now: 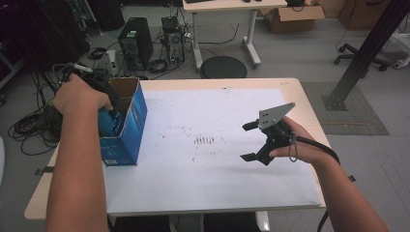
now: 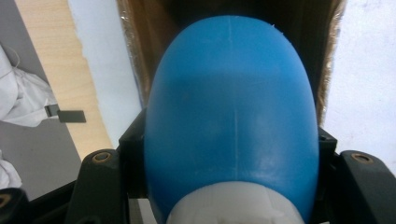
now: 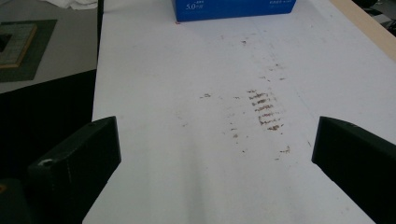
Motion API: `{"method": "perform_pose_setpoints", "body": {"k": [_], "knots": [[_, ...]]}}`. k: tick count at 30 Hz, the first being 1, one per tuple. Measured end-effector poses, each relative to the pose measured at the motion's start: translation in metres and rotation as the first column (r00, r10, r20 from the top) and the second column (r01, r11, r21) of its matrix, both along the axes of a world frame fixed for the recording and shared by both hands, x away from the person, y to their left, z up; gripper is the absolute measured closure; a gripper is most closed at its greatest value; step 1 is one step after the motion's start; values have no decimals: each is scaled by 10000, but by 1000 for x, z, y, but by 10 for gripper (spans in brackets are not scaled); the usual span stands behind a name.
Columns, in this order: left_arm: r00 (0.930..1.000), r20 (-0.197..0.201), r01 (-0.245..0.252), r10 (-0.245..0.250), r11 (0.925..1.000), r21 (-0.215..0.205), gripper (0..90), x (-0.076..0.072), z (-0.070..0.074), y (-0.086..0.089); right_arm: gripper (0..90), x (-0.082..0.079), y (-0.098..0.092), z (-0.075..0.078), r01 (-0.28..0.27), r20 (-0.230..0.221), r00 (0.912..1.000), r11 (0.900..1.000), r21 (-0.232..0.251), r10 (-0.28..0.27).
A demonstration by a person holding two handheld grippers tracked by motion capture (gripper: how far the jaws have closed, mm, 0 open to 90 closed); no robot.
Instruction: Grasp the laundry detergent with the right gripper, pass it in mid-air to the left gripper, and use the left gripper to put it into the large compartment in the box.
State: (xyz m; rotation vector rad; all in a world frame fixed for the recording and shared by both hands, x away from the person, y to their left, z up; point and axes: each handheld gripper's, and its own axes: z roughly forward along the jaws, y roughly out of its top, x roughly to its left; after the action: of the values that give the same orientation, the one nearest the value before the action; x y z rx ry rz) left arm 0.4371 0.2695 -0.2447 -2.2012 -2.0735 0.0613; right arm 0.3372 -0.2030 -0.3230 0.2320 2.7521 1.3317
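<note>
A smooth blue rounded object with a white end (image 2: 231, 116) sits between the jaws of my left gripper (image 2: 231, 149), which is shut on it. Beyond it I look into the brown inside of an open carton (image 2: 140, 46). From above, the left hand and gripper (image 1: 107, 99) are at the open top of the upright blue carton (image 1: 129, 130) on the table's left side. My right gripper (image 1: 247, 141) hovers open at the table's right, jaws wide apart and nothing between them (image 3: 215, 154). The blue carton (image 3: 233, 9) lies far ahead of it.
A white sheet (image 1: 217, 179) covers the wooden table, with brown smudges (image 1: 204, 140) near its middle. Past the far edge stand a round black stool (image 1: 223, 66), computer towers (image 1: 135, 41) and cables on the floor.
</note>
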Motion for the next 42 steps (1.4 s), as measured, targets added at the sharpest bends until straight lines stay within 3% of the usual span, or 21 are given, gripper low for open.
{"method": "perform_pose_setpoints", "body": {"k": [20,34,42], "knots": [[9994,-304,161,-163,9998,-69,385,0,-34,-4,13,-2,-2,-2,38,-49,10000,10000,73,-38],[9988,-437,218,-218,9998,-18,385,0,-49,-3,13,-3,-1,-3,16,-26,10000,10000,92,-15],[9995,-261,169,-170,9998,-60,385,-2,-51,-2,12,-4,0,-3,35,-29,10000,10000,76,-35]]}}
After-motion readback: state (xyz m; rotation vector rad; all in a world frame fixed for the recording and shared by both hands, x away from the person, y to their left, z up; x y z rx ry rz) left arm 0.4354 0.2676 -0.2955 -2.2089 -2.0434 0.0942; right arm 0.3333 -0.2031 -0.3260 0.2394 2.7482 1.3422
